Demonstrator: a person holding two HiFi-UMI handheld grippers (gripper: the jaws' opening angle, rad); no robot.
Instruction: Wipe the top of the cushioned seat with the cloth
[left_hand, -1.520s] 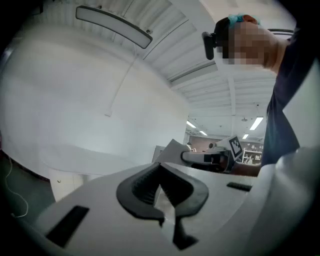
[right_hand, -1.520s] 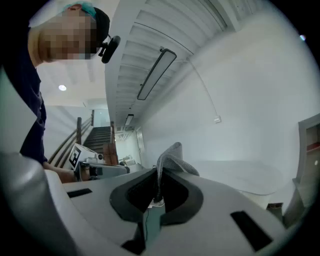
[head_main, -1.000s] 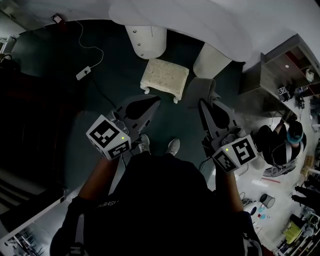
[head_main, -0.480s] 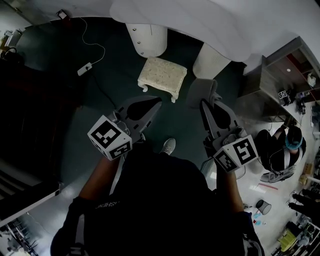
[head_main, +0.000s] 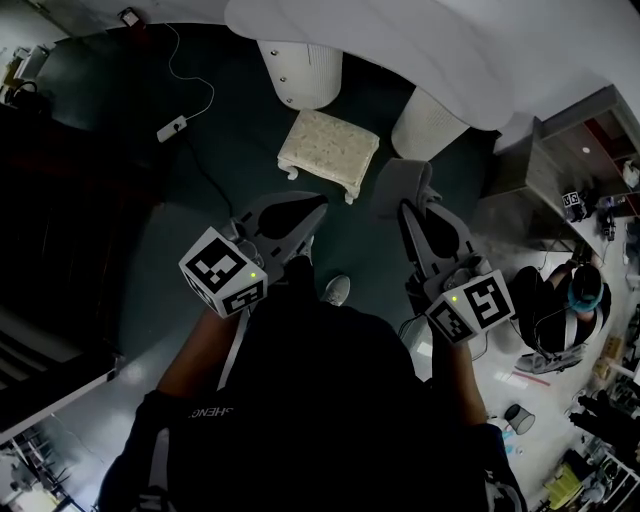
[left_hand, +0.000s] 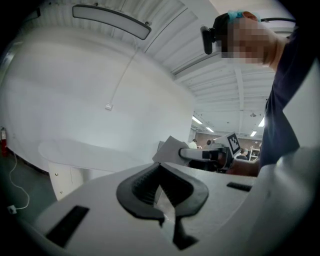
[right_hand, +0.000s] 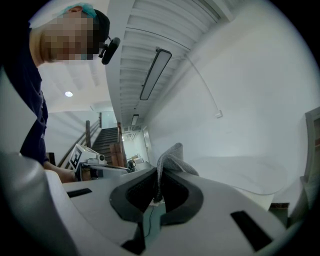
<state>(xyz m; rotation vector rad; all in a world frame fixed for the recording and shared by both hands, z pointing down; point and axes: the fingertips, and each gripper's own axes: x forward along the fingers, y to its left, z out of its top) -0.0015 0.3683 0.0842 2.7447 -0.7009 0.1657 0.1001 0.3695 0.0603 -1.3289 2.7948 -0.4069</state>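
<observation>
The cushioned seat (head_main: 328, 150) is a small cream footstool on the dark green floor, ahead of both grippers and apart from them. My right gripper (head_main: 408, 206) is held in the air, shut on a grey cloth (head_main: 398, 180) that sticks up past its tips. The cloth (right_hand: 173, 157) stands folded between the jaws in the right gripper view. My left gripper (head_main: 312, 206) hangs level with it to the left, shut with nothing in it. In the left gripper view its jaws (left_hand: 161, 172) point at the white wall, with the cloth (left_hand: 169, 149) seen beyond.
A white round table (head_main: 420, 40) on two ribbed white pedestals (head_main: 300, 70) stands just behind the stool. A power strip (head_main: 172, 127) with its cable lies on the floor at the left. A grey shelf unit (head_main: 540, 165) and a seated person (head_main: 570, 300) are at the right.
Both grippers keep nearly the same pose, the cloth still held. The person's feet have shifted: one shoe has gone out of sight beneath the body.
</observation>
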